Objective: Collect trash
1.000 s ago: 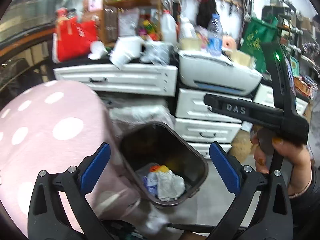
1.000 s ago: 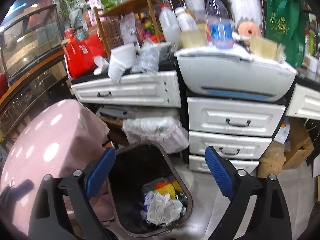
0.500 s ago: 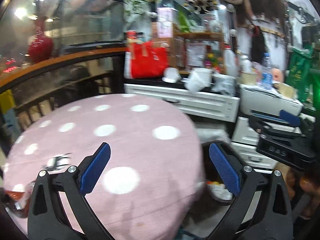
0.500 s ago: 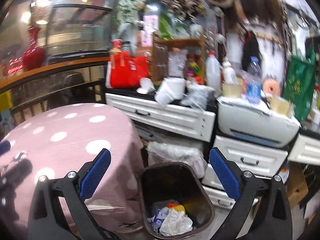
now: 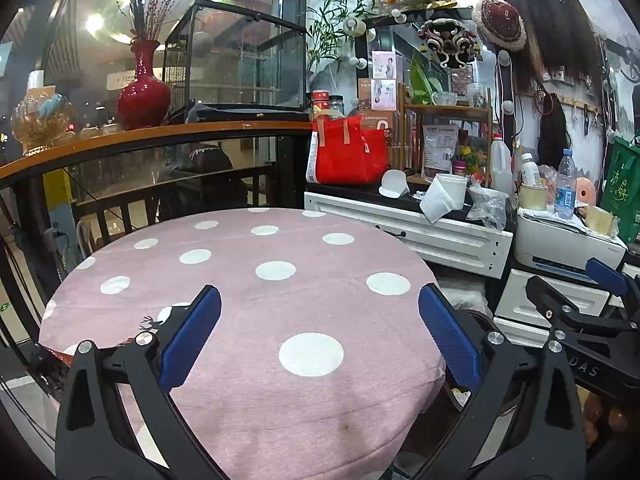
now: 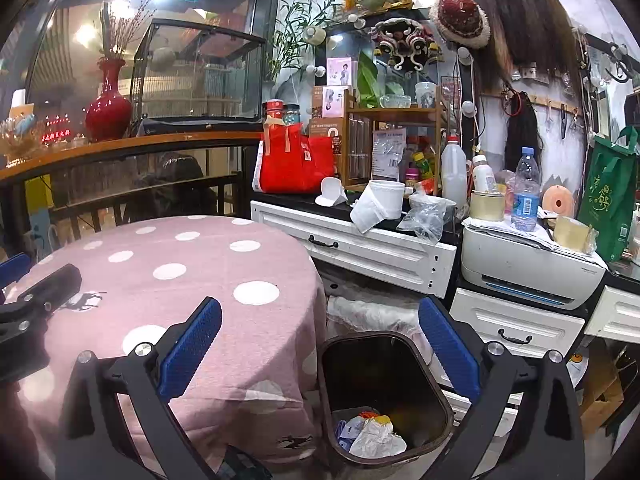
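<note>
A dark brown trash bin (image 6: 436,392) stands on the floor right of the round table, holding crumpled white paper and coloured wrappers (image 6: 376,434). My right gripper (image 6: 320,338) hangs open above the bin and the table's right edge, nothing between its blue pads. My left gripper (image 5: 320,338) is open over the pink polka-dot tablecloth (image 5: 256,304), empty. Only a sliver of the bin (image 5: 476,320) shows past the table edge in the left wrist view. The other gripper (image 5: 580,320) shows at the right there, and the left one (image 6: 36,296) at the left edge of the right wrist view.
White drawer units (image 6: 360,248) and a printer (image 6: 528,264) crowd the space behind the bin, topped with cups, bottles, plastic bags and a red bag (image 6: 296,164). A plastic-lined bin (image 6: 372,312) sits under the counter. A wooden-topped railing (image 5: 152,136) runs behind the table.
Both grippers have risen and tilted up from over the bin; the left one swung left over the table. Both stay open and empty.
</note>
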Demonstrator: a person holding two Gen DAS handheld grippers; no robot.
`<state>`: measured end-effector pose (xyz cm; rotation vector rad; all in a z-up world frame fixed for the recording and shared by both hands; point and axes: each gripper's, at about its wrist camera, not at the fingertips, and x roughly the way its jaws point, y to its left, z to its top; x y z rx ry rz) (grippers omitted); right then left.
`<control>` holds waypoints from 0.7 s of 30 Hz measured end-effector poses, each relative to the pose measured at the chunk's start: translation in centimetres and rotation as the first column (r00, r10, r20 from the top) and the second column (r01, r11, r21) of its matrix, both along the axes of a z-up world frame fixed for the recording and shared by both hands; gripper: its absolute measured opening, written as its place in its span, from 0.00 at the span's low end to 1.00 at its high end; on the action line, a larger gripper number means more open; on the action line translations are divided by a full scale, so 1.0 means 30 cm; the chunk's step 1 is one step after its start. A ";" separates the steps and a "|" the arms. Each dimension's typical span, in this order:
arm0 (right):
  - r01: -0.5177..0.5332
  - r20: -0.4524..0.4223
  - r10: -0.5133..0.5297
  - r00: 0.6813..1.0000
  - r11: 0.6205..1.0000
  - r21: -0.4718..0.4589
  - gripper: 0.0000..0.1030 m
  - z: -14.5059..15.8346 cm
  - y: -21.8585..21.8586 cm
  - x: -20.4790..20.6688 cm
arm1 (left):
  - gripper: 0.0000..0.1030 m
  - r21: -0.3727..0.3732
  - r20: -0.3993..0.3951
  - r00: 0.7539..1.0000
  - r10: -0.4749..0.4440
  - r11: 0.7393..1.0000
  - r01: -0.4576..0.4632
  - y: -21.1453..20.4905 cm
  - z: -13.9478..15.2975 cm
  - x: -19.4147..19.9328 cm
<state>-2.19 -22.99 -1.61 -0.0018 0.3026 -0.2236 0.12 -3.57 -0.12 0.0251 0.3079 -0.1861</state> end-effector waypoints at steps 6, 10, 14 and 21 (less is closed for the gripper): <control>0.029 0.035 -0.029 0.999 0.999 0.026 0.95 0.001 -0.010 -0.046 | 0.94 -0.029 0.005 1.000 -0.005 1.000 0.006 0.019 0.006 -0.023; 0.022 0.061 -0.024 0.998 0.999 0.034 0.95 0.004 -0.011 -0.067 | 0.95 -0.049 0.012 1.000 -0.002 0.999 0.002 0.029 0.014 -0.033; 0.006 0.067 -0.008 0.998 1.000 0.028 0.95 0.004 -0.005 -0.080 | 0.95 -0.042 0.030 1.000 0.002 0.999 -0.001 0.025 0.020 -0.046; 0.002 0.075 -0.004 0.997 1.000 0.030 0.95 0.006 -0.002 -0.093 | 0.95 -0.037 0.025 1.000 -0.002 0.999 0.003 0.012 0.012 -0.050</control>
